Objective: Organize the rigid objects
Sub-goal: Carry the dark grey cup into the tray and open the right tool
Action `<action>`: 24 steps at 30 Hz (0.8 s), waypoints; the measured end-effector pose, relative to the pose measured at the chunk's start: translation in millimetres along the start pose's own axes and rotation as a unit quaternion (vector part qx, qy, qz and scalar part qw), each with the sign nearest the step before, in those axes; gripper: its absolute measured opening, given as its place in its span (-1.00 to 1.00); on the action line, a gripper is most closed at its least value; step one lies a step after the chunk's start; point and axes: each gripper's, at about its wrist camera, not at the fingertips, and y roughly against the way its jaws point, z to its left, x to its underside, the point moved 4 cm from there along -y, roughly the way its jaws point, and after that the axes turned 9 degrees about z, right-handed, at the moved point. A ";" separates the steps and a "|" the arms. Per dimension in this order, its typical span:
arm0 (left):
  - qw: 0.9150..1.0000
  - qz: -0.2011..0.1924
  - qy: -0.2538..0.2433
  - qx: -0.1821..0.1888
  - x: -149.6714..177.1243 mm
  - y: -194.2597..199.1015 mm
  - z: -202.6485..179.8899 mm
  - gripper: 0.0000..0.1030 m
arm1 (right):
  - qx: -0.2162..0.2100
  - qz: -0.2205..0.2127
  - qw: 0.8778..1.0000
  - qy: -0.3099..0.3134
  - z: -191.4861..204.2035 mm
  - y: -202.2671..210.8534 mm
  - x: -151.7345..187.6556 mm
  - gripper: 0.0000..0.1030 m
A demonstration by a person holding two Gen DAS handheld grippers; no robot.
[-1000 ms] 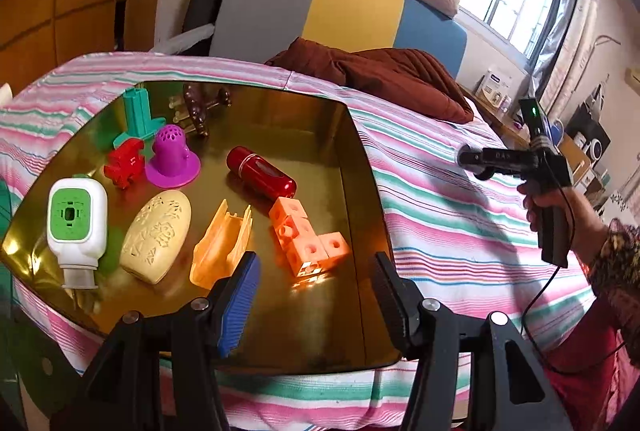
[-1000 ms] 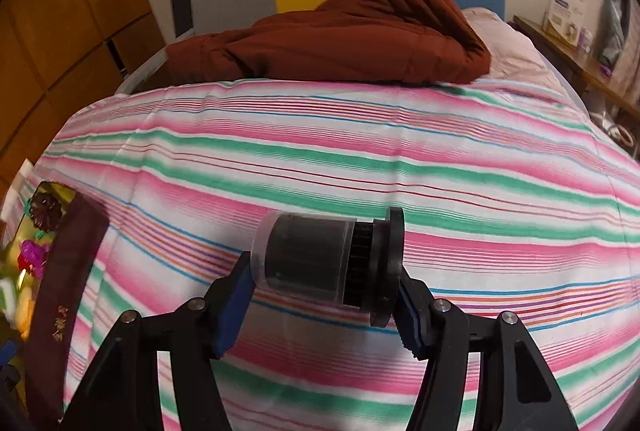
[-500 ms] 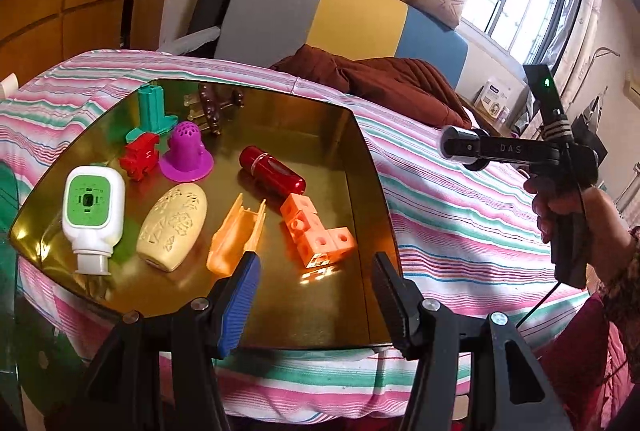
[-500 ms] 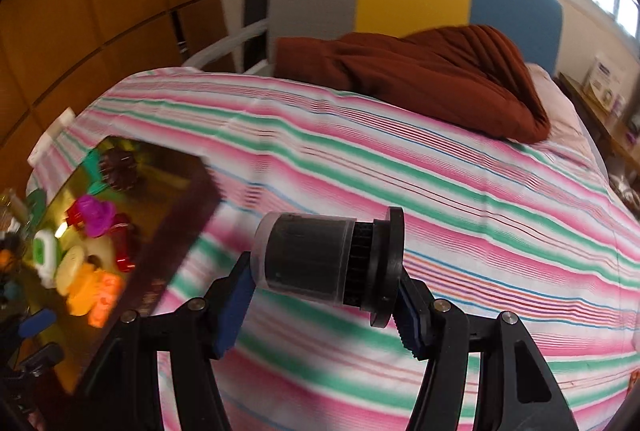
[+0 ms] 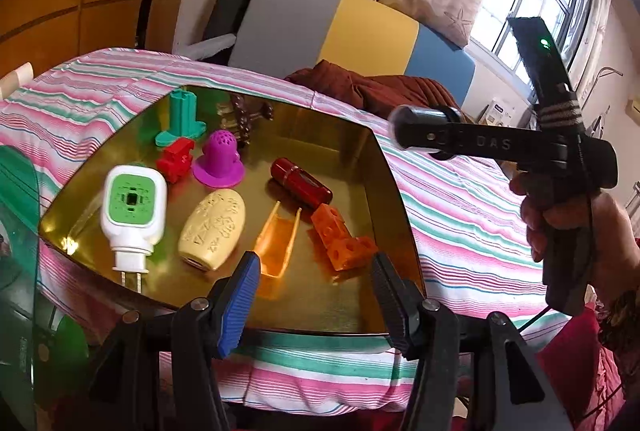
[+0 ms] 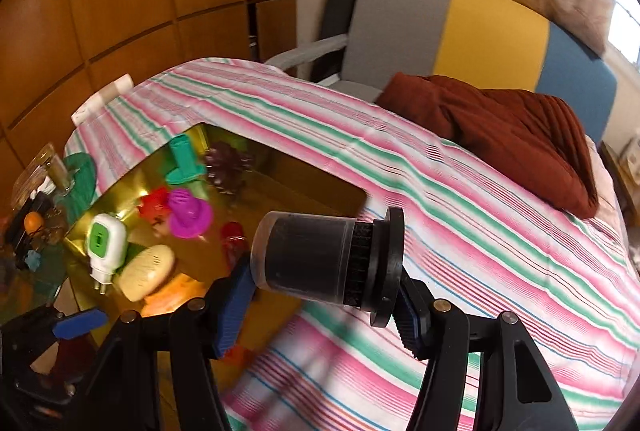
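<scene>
striped bed, gold tray [image 6: 336,187] ahead-left; right gripper [image 6: 324,305] clamped on black cylinder [image 6: 316,261], mid-carry; next: lower into tray. left gripper [image 5: 314,293] open, empty.

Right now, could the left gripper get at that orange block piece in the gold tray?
Probably yes. The left gripper is open and empty, and the orange block piece lies just ahead of its fingers, nothing between them.
</scene>
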 end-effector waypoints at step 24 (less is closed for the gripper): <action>0.998 -0.005 0.036 -0.047 2.3 14.2 34.0 0.21 | -0.014 0.091 0.995 -0.049 22.8 -100.1 -30.8 0.25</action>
